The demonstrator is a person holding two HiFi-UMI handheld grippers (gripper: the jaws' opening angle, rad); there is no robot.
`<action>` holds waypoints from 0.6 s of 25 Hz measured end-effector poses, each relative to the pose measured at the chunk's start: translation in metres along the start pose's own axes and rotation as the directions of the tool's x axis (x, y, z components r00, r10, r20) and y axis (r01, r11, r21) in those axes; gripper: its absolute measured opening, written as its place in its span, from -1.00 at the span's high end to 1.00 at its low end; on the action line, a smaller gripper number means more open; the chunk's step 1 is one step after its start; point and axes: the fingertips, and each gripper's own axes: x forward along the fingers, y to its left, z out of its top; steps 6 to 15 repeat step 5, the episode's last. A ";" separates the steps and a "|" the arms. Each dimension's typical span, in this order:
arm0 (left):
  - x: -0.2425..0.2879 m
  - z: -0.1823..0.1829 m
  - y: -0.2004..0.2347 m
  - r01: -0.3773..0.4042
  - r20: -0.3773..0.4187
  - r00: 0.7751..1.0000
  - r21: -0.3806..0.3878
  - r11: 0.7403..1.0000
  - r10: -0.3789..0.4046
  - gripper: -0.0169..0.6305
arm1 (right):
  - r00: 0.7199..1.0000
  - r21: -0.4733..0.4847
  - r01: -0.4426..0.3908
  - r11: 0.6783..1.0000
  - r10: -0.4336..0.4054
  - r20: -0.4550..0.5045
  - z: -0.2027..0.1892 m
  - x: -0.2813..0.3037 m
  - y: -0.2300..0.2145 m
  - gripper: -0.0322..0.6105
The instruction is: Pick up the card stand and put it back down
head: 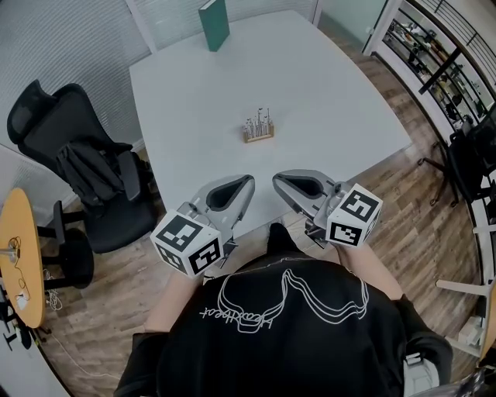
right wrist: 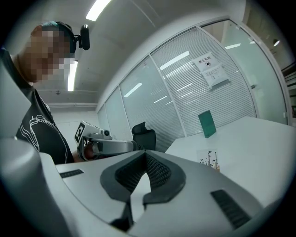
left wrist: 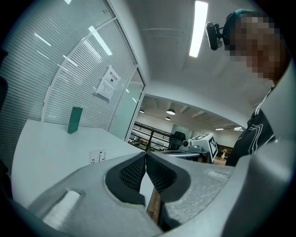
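Observation:
The card stand (head: 258, 128), a small wooden base with a clear upright card, stands near the middle of the white table (head: 325, 85). It also shows small in the left gripper view as the card stand (left wrist: 97, 157) and in the right gripper view as the card stand (right wrist: 209, 159). My left gripper (head: 246, 181) and right gripper (head: 277, 180) hover side by side at the table's near edge, well short of the stand. Both are shut with nothing between the jaws. Each points toward the other's side.
A green upright box (head: 215, 24) stands at the table's far edge. A black office chair (head: 85, 167) with a bag sits left of the table, beside a round wooden table (head: 19, 256). Shelving (head: 434, 62) and another chair (head: 473, 167) lie to the right.

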 end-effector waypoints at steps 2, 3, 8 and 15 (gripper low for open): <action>0.000 -0.001 -0.001 -0.002 -0.003 1.000 -0.001 1.000 0.002 0.90 | 1.000 0.001 0.001 1.000 -0.001 0.000 -0.001 -0.002 0.001 0.87; 0.000 -0.002 -0.003 -0.003 -0.003 1.000 -0.002 1.000 0.003 0.90 | 1.000 0.003 0.002 1.000 -0.002 0.000 -0.001 -0.003 0.001 0.87; 0.000 -0.002 -0.005 -0.002 -0.004 1.000 -0.004 1.000 0.002 0.90 | 1.000 0.006 0.003 1.000 -0.003 0.000 -0.002 -0.005 0.002 0.87; 0.000 -0.002 -0.005 -0.002 -0.004 1.000 -0.004 1.000 0.002 0.90 | 1.000 0.006 0.003 1.000 -0.003 0.000 -0.002 -0.005 0.002 0.87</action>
